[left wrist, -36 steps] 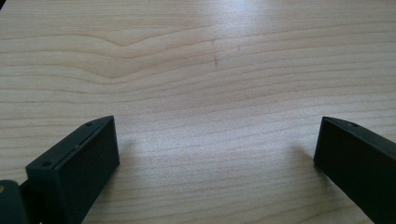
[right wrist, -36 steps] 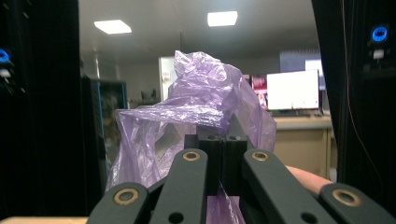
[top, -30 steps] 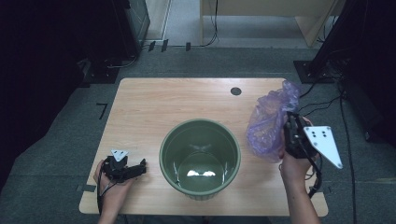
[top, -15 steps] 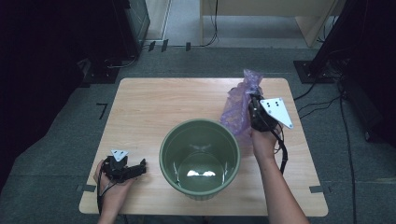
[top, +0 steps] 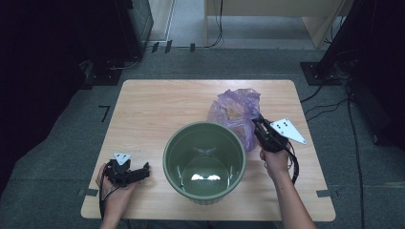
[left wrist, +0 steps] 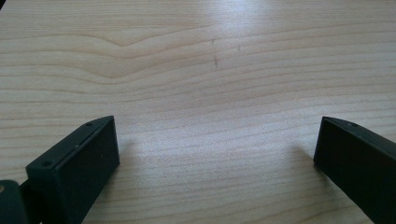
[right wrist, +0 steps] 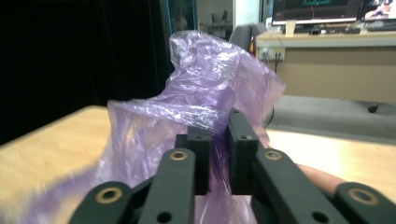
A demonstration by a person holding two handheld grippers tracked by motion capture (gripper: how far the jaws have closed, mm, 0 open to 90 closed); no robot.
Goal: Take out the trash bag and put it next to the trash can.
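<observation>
A crumpled purple plastic bag (top: 234,112) rests on the wooden table (top: 157,105) just behind and right of a green bucket (top: 168,152), touching its far rim. My right gripper (top: 255,119) reaches into the bag from the right. In the right gripper view its jaws (right wrist: 218,126) have just been opening, and a narrow gap shows with the bag's film (right wrist: 205,93) loose in it. The bucket stands upright and looks empty, with light glinting on its bottom. My left gripper (top: 143,171) lies at the table's front left, open, with bare wood (left wrist: 210,56) between its jaws (left wrist: 217,140).
The bucket takes up the table's front middle. The table's far left half is bare wood. Dark cabinets (top: 67,43) and cables (top: 334,95) stand on the floor around the table, and a wooden desk (top: 267,9) is at the back.
My right gripper has carried the bag from the table's right edge leftward and down to the bucket's far rim. The left hand has stayed still.
</observation>
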